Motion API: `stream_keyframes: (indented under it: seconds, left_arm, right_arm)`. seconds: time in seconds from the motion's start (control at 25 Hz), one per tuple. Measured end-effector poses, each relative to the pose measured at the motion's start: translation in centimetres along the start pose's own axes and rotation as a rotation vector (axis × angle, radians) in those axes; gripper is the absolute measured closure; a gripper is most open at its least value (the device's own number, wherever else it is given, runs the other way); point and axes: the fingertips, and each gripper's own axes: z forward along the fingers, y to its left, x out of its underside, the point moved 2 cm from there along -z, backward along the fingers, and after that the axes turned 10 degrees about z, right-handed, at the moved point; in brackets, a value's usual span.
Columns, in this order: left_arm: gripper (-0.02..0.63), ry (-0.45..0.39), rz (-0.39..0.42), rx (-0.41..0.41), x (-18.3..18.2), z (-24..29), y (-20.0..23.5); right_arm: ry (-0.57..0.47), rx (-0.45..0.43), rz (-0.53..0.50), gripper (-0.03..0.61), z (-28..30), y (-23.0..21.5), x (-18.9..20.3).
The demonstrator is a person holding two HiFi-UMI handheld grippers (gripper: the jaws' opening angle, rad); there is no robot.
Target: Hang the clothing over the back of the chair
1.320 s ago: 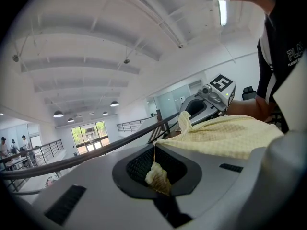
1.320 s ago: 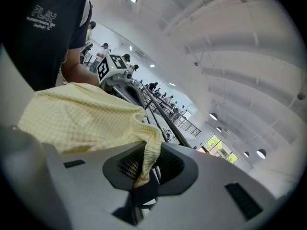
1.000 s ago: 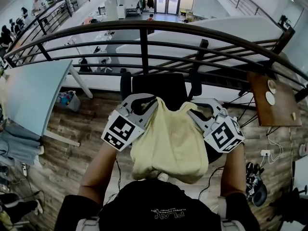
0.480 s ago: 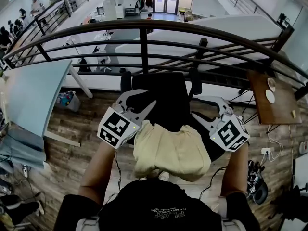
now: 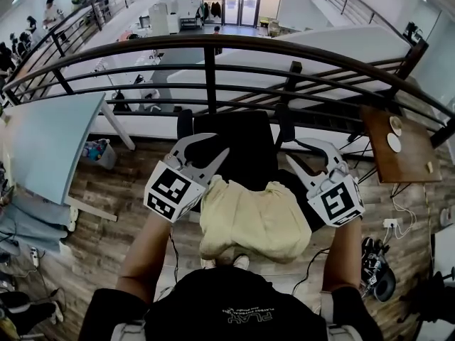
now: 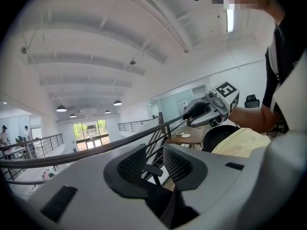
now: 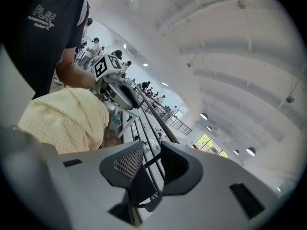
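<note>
Clothing [image 5: 249,215] over chair [image 5: 245,148], railing [image 5: 212,69] behind

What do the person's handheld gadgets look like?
The left claw and the right claw are each a white shell with two curved jaws, dark mesh pads and a cube of black-and-white square markers. The person wears a black short-sleeved shirt.

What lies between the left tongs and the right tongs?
In the head view, the yellow garment, draped over the black chair. The left tongs and right tongs are closing on nothing.

The yellow clothing [image 5: 249,215] hides the chair [image 5: 245,144] back from me; the people [image 5: 50,9] along the far balcony are too small to make out.
</note>
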Motion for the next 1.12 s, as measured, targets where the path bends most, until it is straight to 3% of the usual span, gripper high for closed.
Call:
stream_keyframes:
  seconds: [0.48,0.72,0.96,1.12]
  left_arm:
    - [0.591,-0.095,0.002,-0.129,-2.7,-3.0,0.3]
    - [0.601,-0.157,-0.018,-0.167,-3.9,-4.4,-0.1]
    - [0.601,-0.148,-0.006,-0.165,-3.9,-4.5,-0.2]
    - [0.600,-0.158,0.000,-0.169,-4.2,-4.6,0.0]
  right_arm:
    - [-0.219,0.166,0.049,0.526,-2.3,-0.1,-5.1]
    - [-0.368,0.275,0.193,0.551,-3.9,-0.6,-7.1]
    - [-0.375,0.294,0.221,0.556,-4.2,-0.5,-7.3]
    - [-0.314,0.287,0.193,0.557,-3.7,-0.7,-6.3]
